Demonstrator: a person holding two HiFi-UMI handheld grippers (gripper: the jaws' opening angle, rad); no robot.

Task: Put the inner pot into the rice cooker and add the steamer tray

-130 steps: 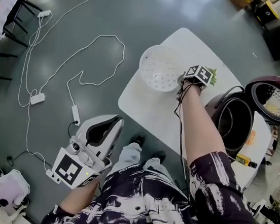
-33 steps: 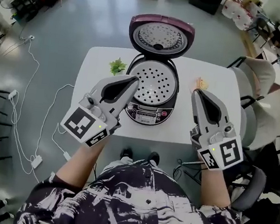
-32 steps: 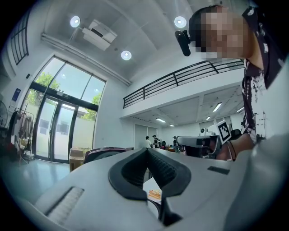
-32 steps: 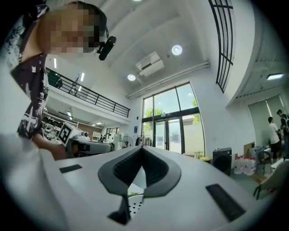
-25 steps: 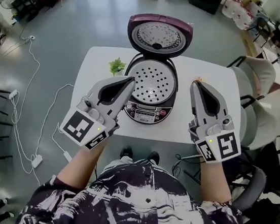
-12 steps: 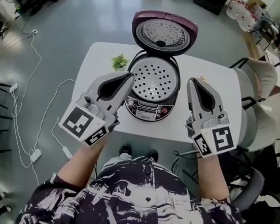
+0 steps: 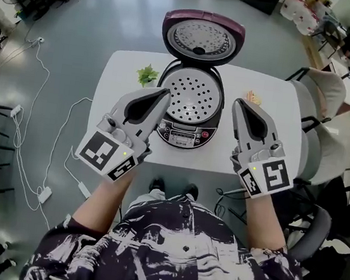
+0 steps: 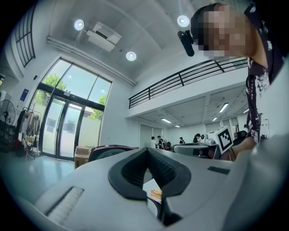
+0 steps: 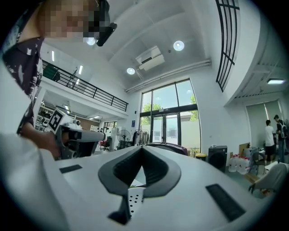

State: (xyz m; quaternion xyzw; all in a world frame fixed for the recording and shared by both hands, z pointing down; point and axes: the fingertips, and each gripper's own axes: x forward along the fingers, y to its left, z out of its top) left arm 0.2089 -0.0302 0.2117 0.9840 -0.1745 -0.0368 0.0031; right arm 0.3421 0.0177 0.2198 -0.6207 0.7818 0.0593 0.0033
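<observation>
Upper centre, the steamer tray [image 7: 195, 95] sits in the open rice cooker [image 7: 184, 133], so the task looks done; left gripper [image 7: 164, 93] and right gripper [image 7: 237, 103] flank it, jaws pressed together, empty

White table [image 7: 118, 75] with open rice cooker [image 7: 185, 132] at centre, green sprig [image 7: 148, 74] left, small orange item [image 7: 253, 98] right.

Glossy maroon plastic rice cooker [image 7: 182, 134] w/ matt pale perforated steamer tray [image 7: 195, 96]; smooth white table [image 7: 122, 78], glossy grey floor [image 7: 115, 13]
</observation>
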